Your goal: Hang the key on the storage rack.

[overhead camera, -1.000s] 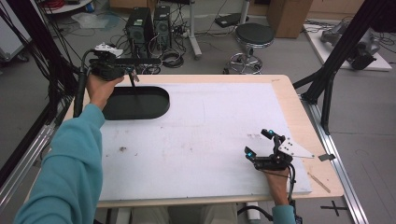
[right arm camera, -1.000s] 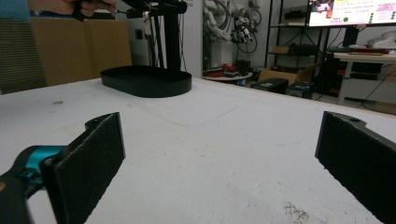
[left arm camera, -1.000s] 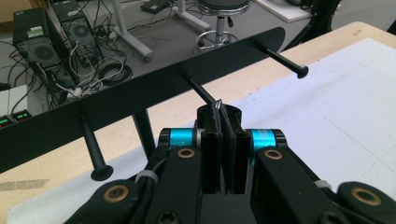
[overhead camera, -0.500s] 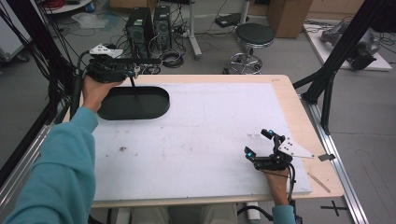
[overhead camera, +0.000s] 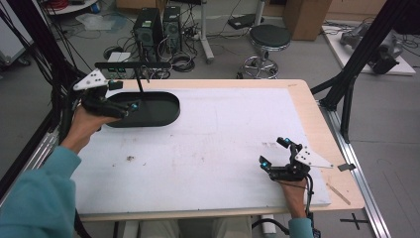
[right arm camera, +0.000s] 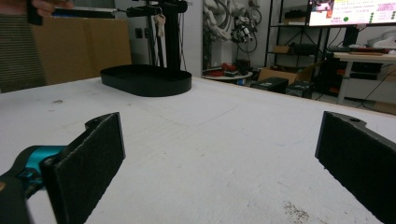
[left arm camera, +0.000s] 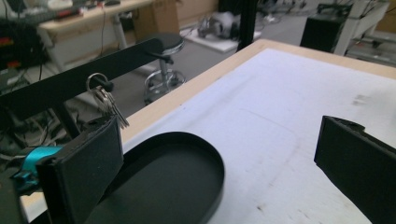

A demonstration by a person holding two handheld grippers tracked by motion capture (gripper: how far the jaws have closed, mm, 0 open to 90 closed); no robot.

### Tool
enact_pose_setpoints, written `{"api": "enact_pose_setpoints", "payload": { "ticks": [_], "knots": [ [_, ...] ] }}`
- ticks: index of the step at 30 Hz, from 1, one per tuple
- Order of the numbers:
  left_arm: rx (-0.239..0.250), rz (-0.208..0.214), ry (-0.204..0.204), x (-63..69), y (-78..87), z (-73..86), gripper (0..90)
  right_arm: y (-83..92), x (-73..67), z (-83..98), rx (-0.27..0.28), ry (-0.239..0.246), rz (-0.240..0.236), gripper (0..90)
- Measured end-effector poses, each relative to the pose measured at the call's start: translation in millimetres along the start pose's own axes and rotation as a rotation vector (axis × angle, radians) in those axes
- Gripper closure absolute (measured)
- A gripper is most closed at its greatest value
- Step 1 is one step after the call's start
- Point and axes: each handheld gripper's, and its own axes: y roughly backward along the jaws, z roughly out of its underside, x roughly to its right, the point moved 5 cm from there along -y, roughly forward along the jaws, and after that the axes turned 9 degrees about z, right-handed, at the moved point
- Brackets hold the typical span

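Note:
A bunch of keys [left arm camera: 110,105] hangs by its ring from a peg on the black horizontal bar [overhead camera: 133,64] of a stand at the table's back left. Below the bar lies an empty black oval tray [overhead camera: 148,124] [left arm camera: 218,186] [right arm camera: 149,83]. My left gripper [overhead camera: 125,95] [left arm camera: 219,158] is held over the tray's left end, a little short of the keys. Its jaws have just been opening and stand open, with nothing between them. My right gripper [overhead camera: 273,152] [right arm camera: 219,163] rests open on the white mat near the front right, also empty. In the right gripper view the keys [right arm camera: 161,21] show far off.
The white mat [overhead camera: 223,148] covers most of the wooden table. A stool [overhead camera: 270,37] and computer towers [overhead camera: 158,27] stand on the floor behind the table. Black frame struts [overhead camera: 346,82] rise at the table's right and left sides.
My left gripper has drawn back from the bar toward the near left, and its jaws have come apart. The keys stay on the bar. The right gripper has not moved.

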Motion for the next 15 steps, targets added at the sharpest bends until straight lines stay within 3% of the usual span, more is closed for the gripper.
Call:
{"api": "enact_pose_setpoints", "payload": {
  "ticks": [4,7,15],
  "knots": [
    [0.052,0.01,-0.018,18.2,19.5,12.5,1.6,0.0,0.1,0.0,-0.001,-0.001,0.0,0.6],
    [0.081,0.0,-0.001,25.9,28.9,25.6,1.7,0.0,-0.7,0.0,-0.002,0.002,-0.002,0.6],
    [0.15,-0.032,0.036,44.0,38.1,71.5,1.7,0.4,0.0,0.0,0.001,0.001,-0.002,0.6]
  ]
}}
